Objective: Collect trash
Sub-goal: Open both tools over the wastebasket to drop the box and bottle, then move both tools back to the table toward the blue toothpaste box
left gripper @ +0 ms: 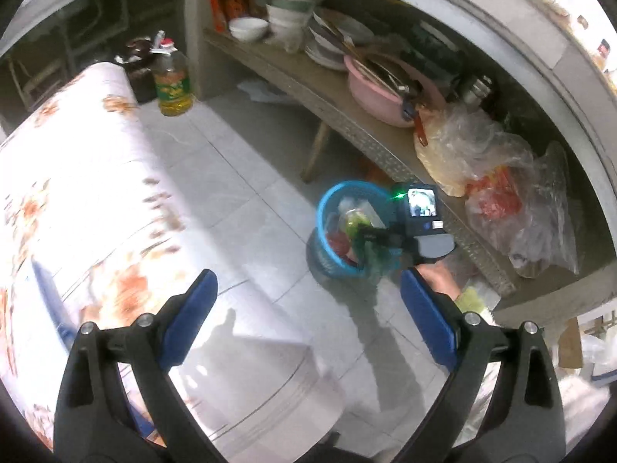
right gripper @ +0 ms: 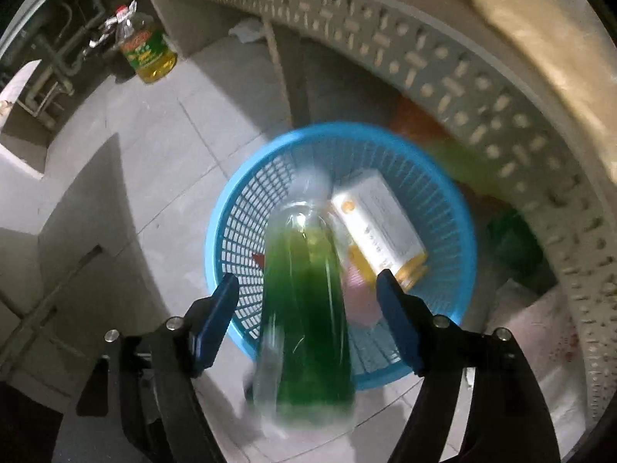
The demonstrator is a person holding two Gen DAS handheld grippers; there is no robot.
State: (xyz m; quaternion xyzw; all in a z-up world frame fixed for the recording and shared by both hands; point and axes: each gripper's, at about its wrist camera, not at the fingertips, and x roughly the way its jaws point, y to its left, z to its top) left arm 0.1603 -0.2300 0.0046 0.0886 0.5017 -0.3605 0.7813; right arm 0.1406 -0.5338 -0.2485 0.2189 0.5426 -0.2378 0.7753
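A blue plastic basket [right gripper: 239, 208] stands on the tiled floor under a bench; it also shows in the left wrist view [left gripper: 327, 208]. In it lie a white and yellow carton [right gripper: 378, 223] and other wrappers. A clear bottle with a green label [right gripper: 304, 301] is blurred between the fingers of my right gripper [right gripper: 308, 293], over the basket. The jaws stand wide and do not touch it. In the left wrist view the right gripper [left gripper: 374, 239] hangs over the basket. My left gripper [left gripper: 308, 293] is open and empty above the floor and the table.
A floral-covered table [left gripper: 77, 193] is at the left. A cooking-oil bottle [left gripper: 173, 85] stands on the floor behind it. The patterned bench [left gripper: 347, 115] holds bowls, a pink basin [left gripper: 378, 92] and plastic bags [left gripper: 501, 185].
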